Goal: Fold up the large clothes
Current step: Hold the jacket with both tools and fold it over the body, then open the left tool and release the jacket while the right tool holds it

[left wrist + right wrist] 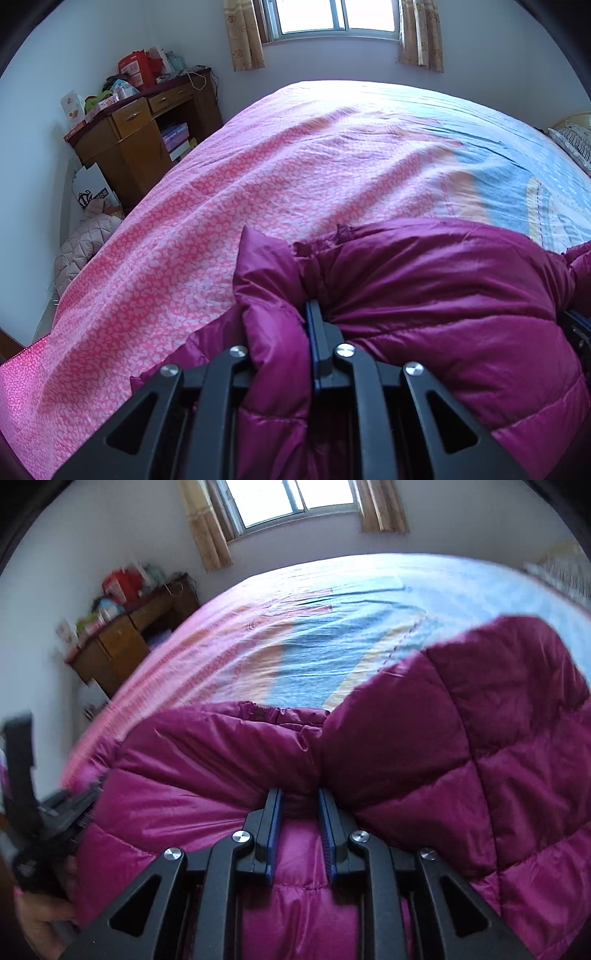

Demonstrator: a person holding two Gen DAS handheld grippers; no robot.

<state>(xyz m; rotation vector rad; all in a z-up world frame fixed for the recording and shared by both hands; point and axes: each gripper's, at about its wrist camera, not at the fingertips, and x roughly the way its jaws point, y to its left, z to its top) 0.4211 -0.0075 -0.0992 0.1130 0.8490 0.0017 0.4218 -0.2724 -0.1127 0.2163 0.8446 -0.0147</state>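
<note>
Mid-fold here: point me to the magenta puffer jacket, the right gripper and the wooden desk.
magenta puffer jacket (461, 738): right wrist view, quilted panel right of the grip.
right gripper (300, 805): right wrist view, between the fingertips, on pinched fabric.
wooden desk (133, 118): left wrist view, drawer front.

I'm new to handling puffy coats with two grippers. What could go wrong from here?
The coat is slick and puffy; the right gripper and left gripper each pinch only a small bunch, so it may slip free. The loose part could drag and rumple the bed cover.
</note>
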